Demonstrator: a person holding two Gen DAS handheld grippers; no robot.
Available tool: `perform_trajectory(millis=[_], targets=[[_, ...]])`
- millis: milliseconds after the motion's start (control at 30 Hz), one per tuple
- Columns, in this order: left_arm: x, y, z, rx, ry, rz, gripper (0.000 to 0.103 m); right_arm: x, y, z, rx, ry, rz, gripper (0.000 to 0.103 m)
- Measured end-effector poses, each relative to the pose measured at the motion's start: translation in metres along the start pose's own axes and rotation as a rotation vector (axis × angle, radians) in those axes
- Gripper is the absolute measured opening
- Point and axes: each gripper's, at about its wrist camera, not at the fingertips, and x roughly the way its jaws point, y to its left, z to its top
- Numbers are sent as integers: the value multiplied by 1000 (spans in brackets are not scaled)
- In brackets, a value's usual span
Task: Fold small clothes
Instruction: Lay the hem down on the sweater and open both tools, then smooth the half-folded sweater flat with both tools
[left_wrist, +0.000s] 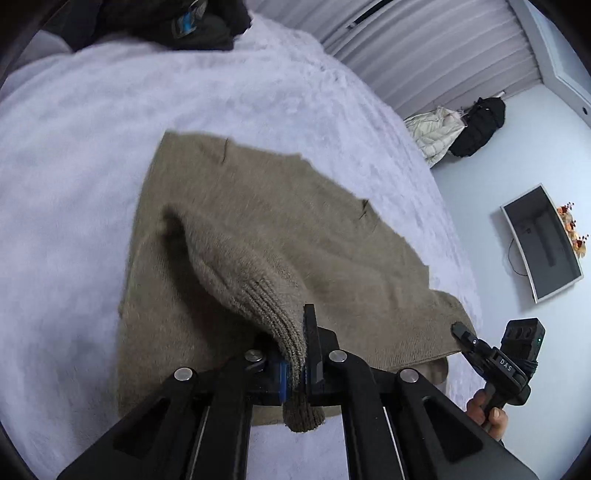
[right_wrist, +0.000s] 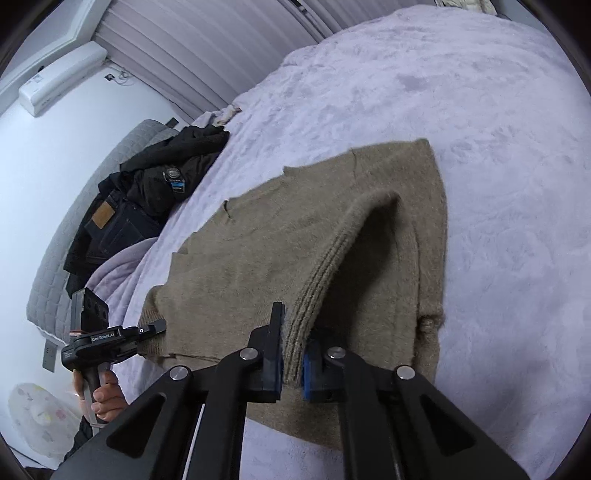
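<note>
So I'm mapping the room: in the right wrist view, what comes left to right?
Air conditioner → left gripper → dark clothes pile → brown sweater → right gripper → lavender blanket.

Left wrist view: looks forward and down along the left gripper (left_wrist: 295, 354), close above a tan sweater (left_wrist: 258, 229) on a lavender bedspread (left_wrist: 74, 184); the right gripper (left_wrist: 466, 341) appears at lower right. Right wrist view: same near, downward aim along the right gripper (right_wrist: 293, 354), with the left gripper (right_wrist: 157, 326) at lower left. Both views share the sweater, the bedspread and the dark clothes pile (right_wrist: 155, 184).
</note>
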Motion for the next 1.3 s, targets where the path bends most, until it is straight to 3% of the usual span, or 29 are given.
perform_trajectory(millis=[133,233,400,467,500,533,567,633,700,767,867,933,1033,1167,1233,1300], targets=[[-7,-12,50,7,-65,-10,6,-2,13,35,-17,-62,25,8],[12,-6,89,-33,-68,-6,6,14,5,70,54,-91,39,8],[61,14,119,-109,-42,63,6,59,-12,113,152,-84,4,8],[82,28,123,-160,11,95,24,79,-17,119,173,-50,-23,12],[88,37,121,-195,31,93,69,92,-23,123,196,-18,-53,14],[90,45,119,-235,20,70,92,101,-26,125,203,5,-69,20],[85,52,116,-266,-27,34,92,108,-29,126,208,25,-93,24],[75,58,114,-287,-47,-7,92,110,-32,123,203,8,-140,58],[59,59,112,-280,-75,-22,92,98,-33,117,191,-49,-170,66],[36,49,110,-199,-143,18,92,81,-30,111,166,-95,-198,66],[36,17,108,-7,-164,221,92,70,-2,102,-15,-126,-331,66],[56,-9,107,94,-134,351,92,87,24,98,-167,-78,-455,67],[88,-37,104,215,-136,424,92,124,56,91,-290,4,-478,67],[141,-19,110,217,-38,585,92,175,61,90,-363,93,-572,68],[152,0,110,211,-22,586,92,190,38,93,-323,134,-628,67],[148,7,108,224,-53,558,92,183,16,98,-268,105,-613,67]])
